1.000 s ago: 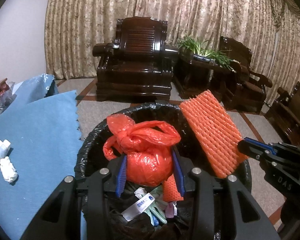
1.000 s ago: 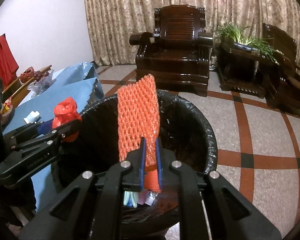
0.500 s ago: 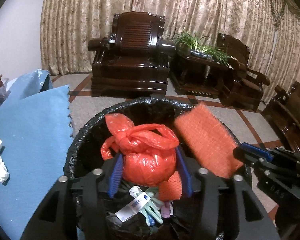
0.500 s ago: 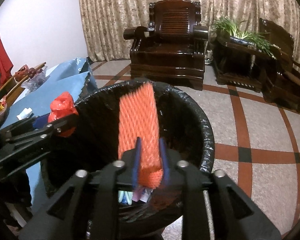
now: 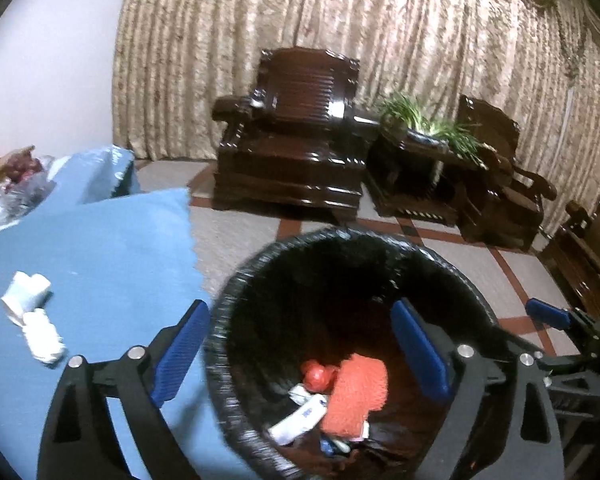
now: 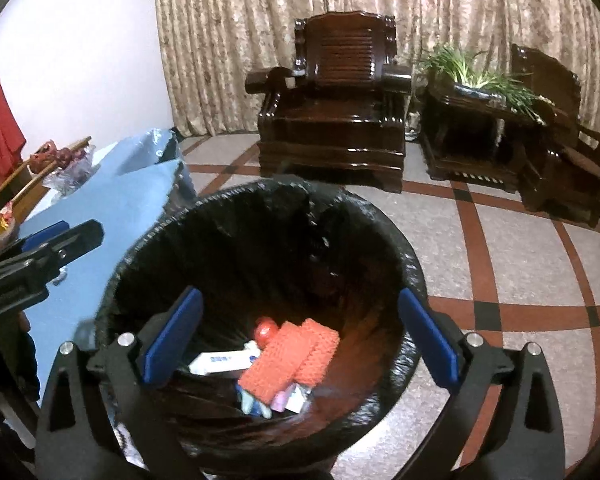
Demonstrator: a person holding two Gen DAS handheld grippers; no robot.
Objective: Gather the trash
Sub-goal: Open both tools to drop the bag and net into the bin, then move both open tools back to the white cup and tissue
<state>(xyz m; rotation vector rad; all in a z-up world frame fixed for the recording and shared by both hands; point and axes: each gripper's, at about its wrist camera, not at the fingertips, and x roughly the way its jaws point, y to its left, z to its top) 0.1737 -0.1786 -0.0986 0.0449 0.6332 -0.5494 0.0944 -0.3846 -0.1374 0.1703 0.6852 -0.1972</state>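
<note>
A round bin lined with a black bag stands below both grippers. At its bottom lie the orange foam net, the red plastic bag, a white wrapper and other scraps. My left gripper hangs over the bin's left rim, its jaws opening wide with nothing between them. Over the near rim my right gripper is likewise opening, empty. Crumpled white tissue lies on the blue tablecloth to the left.
A table under the blue cloth adjoins the bin's left side, with bagged items at its far end. Dark wooden armchairs and a plant stand line the curtained wall. Tiled floor lies right of the bin.
Both grippers opened. The red bag dropped from the left gripper and the orange foam net from the right; both now lie in the bin. The left gripper shifted leftwards toward the table.
</note>
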